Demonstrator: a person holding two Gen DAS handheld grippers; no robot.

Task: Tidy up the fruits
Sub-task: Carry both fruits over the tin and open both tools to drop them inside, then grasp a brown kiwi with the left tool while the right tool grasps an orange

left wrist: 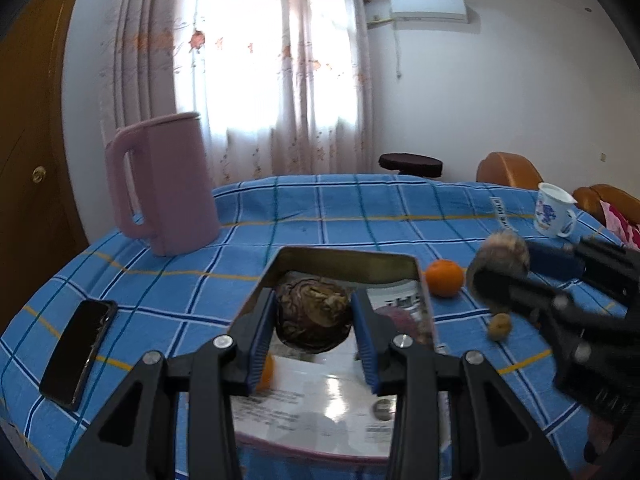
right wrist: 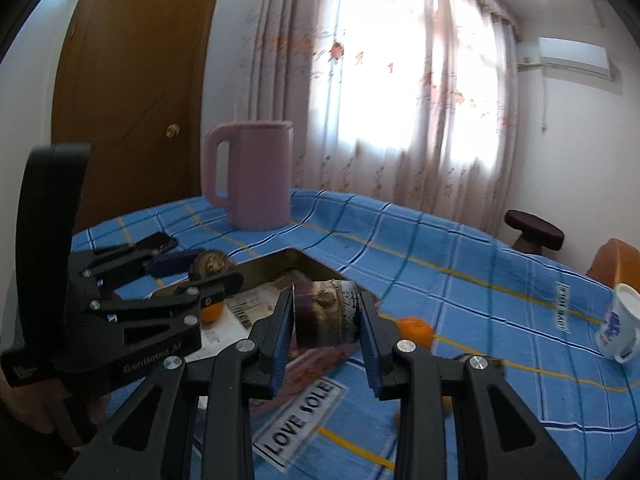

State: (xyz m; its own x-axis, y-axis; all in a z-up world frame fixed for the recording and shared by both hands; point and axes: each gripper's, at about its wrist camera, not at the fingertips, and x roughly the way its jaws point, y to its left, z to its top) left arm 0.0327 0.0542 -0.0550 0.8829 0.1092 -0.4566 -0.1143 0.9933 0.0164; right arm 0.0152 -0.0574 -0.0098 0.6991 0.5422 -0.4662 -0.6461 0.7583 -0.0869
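My left gripper (left wrist: pixel 314 320) is shut on a dark purple-brown fruit (left wrist: pixel 314 314) and holds it over a shiny metal tray (left wrist: pixel 344 264) on the blue checked table. My right gripper (right wrist: pixel 326 320) is shut on a second dark purple fruit (right wrist: pixel 326 312), held above the tray's near corner (right wrist: pixel 280 268); it shows at the right of the left wrist view (left wrist: pixel 500 260). An orange (left wrist: pixel 444 278) lies on the cloth right of the tray. Another orange (left wrist: pixel 266 374) lies in the tray by my left finger. A small brown fruit (left wrist: pixel 499 326) lies on the cloth.
A pink jug (left wrist: pixel 168 184) stands at the far left of the table. A black phone (left wrist: pixel 78 354) lies at the left edge. A white mug (left wrist: pixel 554 210) stands at the far right. A dark stool (left wrist: pixel 410 164) and orange chairs (left wrist: pixel 506 170) stand beyond the table.
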